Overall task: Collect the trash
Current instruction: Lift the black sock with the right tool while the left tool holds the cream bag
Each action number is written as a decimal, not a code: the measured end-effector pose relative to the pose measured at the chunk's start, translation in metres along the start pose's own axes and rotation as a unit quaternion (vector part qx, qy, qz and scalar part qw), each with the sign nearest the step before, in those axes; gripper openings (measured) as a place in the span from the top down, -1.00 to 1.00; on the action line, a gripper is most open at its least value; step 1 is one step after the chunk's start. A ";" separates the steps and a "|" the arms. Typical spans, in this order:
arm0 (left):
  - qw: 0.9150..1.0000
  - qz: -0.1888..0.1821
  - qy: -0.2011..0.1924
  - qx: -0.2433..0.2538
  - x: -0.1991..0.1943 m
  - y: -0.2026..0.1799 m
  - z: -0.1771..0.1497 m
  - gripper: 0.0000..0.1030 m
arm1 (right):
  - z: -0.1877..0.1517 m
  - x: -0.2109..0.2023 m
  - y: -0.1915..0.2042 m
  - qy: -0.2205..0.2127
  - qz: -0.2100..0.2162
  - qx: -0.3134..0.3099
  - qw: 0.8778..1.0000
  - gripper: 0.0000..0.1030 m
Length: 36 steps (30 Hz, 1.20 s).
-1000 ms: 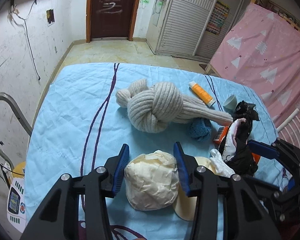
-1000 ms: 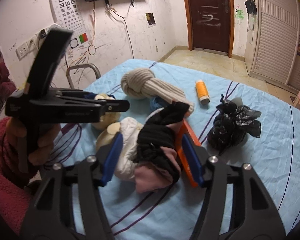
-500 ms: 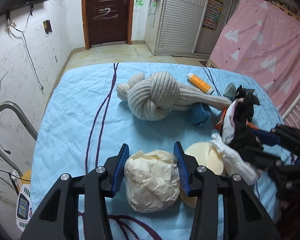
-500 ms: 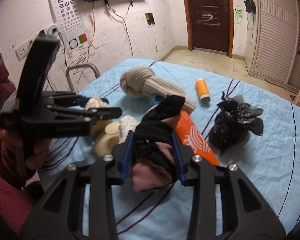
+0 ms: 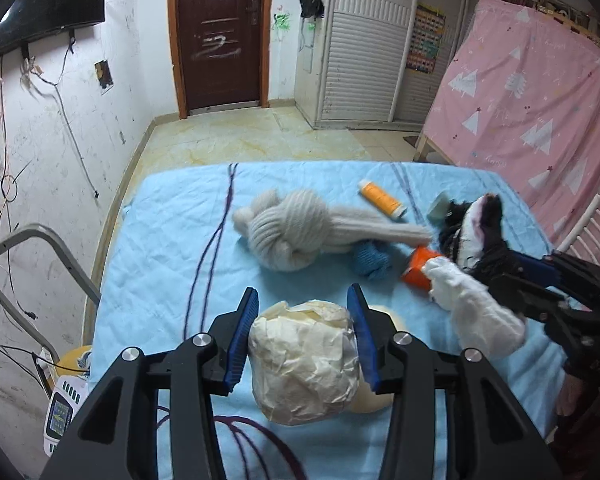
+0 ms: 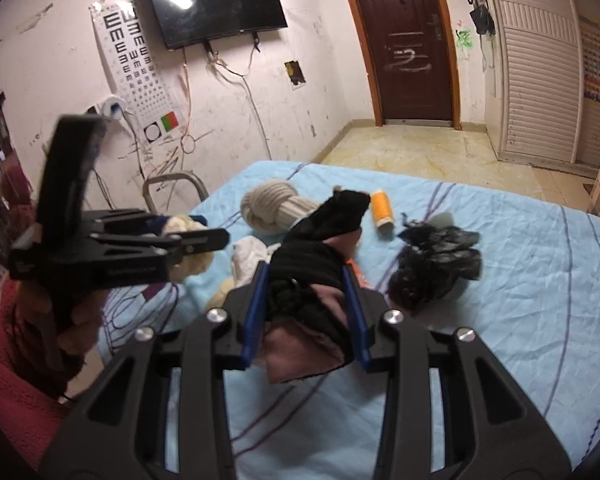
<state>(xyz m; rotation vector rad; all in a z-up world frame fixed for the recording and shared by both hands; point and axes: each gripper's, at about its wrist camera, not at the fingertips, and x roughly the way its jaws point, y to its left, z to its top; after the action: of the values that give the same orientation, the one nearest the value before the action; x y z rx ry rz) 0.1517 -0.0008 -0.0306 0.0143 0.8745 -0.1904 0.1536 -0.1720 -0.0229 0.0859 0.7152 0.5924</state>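
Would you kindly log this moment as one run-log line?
left gripper: shut on cream paper wad | right gripper: shut on black-and-pink cloth bundle | black bag: on bed

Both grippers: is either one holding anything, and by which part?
Left gripper clamps the crumpled cream paper ball across its sides. Right gripper grips the black and pink cloth bundle around its middle.
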 end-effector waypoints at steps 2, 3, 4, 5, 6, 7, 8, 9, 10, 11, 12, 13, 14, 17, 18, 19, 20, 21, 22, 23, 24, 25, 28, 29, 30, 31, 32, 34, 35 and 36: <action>1.000 -0.003 -0.003 0.008 -0.004 -0.009 0.002 0.28 | -0.003 0.000 -0.004 0.007 -0.016 -0.004 1.000 0.33; 1.000 -0.004 -0.005 0.011 -0.005 -0.013 0.003 0.28 | -0.005 0.000 -0.007 0.012 -0.026 -0.006 1.000 0.33; 1.000 -0.006 -0.005 0.015 -0.006 -0.017 0.004 0.28 | -0.007 0.000 -0.010 0.015 -0.035 -0.006 0.999 0.33; 1.000 -0.008 -0.005 0.019 -0.007 -0.023 0.005 0.28 | -0.008 0.000 -0.013 0.017 -0.042 -0.006 0.999 0.33; 1.000 -0.008 -0.005 0.022 -0.007 -0.027 0.005 0.28 | -0.010 0.000 -0.015 0.020 -0.049 -0.008 0.999 0.33; 1.000 -0.010 -0.004 0.024 -0.007 -0.031 0.006 0.28 | -0.011 0.000 -0.018 0.022 -0.054 -0.008 0.998 0.33; 1.000 -0.013 -0.003 0.025 -0.006 -0.034 0.007 0.28 | -0.012 0.000 -0.020 0.023 -0.060 -0.008 0.998 0.33; 1.000 -0.015 -0.001 0.026 -0.006 -0.038 0.008 0.28 | -0.014 -0.001 -0.024 0.023 -0.065 -0.008 0.998 0.33; 1.000 -0.015 0.000 0.027 -0.006 -0.040 0.008 0.28 | -0.015 -0.002 -0.026 0.022 -0.071 -0.009 0.997 0.33; 0.999 -0.016 0.000 0.028 -0.006 -0.041 0.008 0.28 | -0.016 -0.005 -0.030 0.020 -0.075 -0.006 0.997 0.33; 0.999 -0.017 0.000 0.029 -0.006 -0.043 0.009 0.28 | -0.017 -0.006 -0.034 0.019 -0.077 -0.002 0.997 0.32; 0.999 -0.018 0.000 0.031 -0.007 -0.044 0.010 0.28 | -0.019 -0.008 -0.040 0.021 -0.078 0.002 0.997 0.32; 0.999 -0.018 0.000 0.033 -0.008 -0.045 0.010 0.28 | -0.020 -0.008 -0.043 0.024 -0.078 0.004 0.997 0.32; 0.999 -0.016 -0.001 0.037 -0.008 -0.049 0.010 0.28 | -0.022 -0.009 -0.049 0.034 -0.089 0.002 0.995 0.31; 0.999 -0.016 0.000 0.038 -0.007 -0.051 0.011 0.28 | -0.024 -0.008 -0.050 0.039 -0.093 0.002 0.995 0.30; 0.999 -0.017 0.000 0.038 -0.007 -0.052 0.011 0.28 | -0.025 -0.007 -0.052 0.043 -0.093 0.003 0.995 0.30; 0.999 -0.017 0.001 0.038 -0.007 -0.053 0.012 0.28 | -0.026 -0.008 -0.055 0.045 -0.089 0.010 0.995 0.30; 0.999 -0.018 0.001 0.038 -0.007 -0.055 0.012 0.28 | -0.026 -0.009 -0.056 0.042 -0.086 0.012 0.995 0.30; 0.999 -0.018 0.001 0.040 -0.007 -0.057 0.011 0.28 | -0.027 -0.010 -0.057 0.043 -0.088 0.011 0.995 0.30; 0.999 -0.018 0.002 0.041 -0.006 -0.057 0.011 0.28 | -0.027 -0.010 -0.059 0.046 -0.090 0.011 0.995 0.30; 0.999 -0.019 0.002 0.042 -0.006 -0.059 0.011 0.28 | -0.027 -0.011 -0.060 0.046 -0.091 0.013 0.995 0.30; 0.999 -0.018 0.001 0.043 -0.006 -0.060 0.011 0.28 | -0.028 -0.012 -0.063 0.046 -0.092 0.016 0.995 0.30; 0.999 -0.017 0.000 0.045 -0.007 -0.062 0.012 0.28 | -0.029 -0.013 -0.068 0.051 -0.096 0.017 0.994 0.21; 0.999 -0.017 0.000 0.046 -0.006 -0.062 0.012 0.28 | -0.029 -0.012 -0.070 0.058 -0.096 0.017 0.994 0.15; 0.999 -0.016 -0.001 0.046 -0.006 -0.062 0.012 0.28 | -0.030 -0.011 -0.071 0.064 -0.096 0.015 0.993 0.07; 0.999 -0.016 -0.001 0.046 -0.007 -0.063 0.012 0.28 | -0.030 -0.009 -0.070 0.068 -0.095 0.013 0.993 0.06; 0.999 -0.017 -0.002 0.046 -0.007 -0.064 0.013 0.28 | -0.030 -0.007 -0.070 0.075 -0.091 0.008 0.993 0.06; 0.999 -0.018 -0.003 0.047 -0.007 -0.066 0.014 0.28 | -0.031 -0.003 -0.068 0.084 -0.084 0.002 0.993 0.07; 0.999 -0.019 -0.004 0.048 -0.008 -0.066 0.014 0.28 | -0.031 -0.003 -0.069 0.087 -0.081 0.001 0.993 0.07; 0.999 -0.019 -0.005 0.049 -0.008 -0.068 0.014 0.28 | -0.032 -0.002 -0.069 0.090 -0.078 -0.001 0.993 0.07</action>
<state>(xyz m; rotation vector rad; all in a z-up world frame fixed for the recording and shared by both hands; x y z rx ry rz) 0.1457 -0.0673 -0.0106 0.0888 0.8561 -0.2689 0.1650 -0.2345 -0.0643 -0.0251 0.8880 0.4543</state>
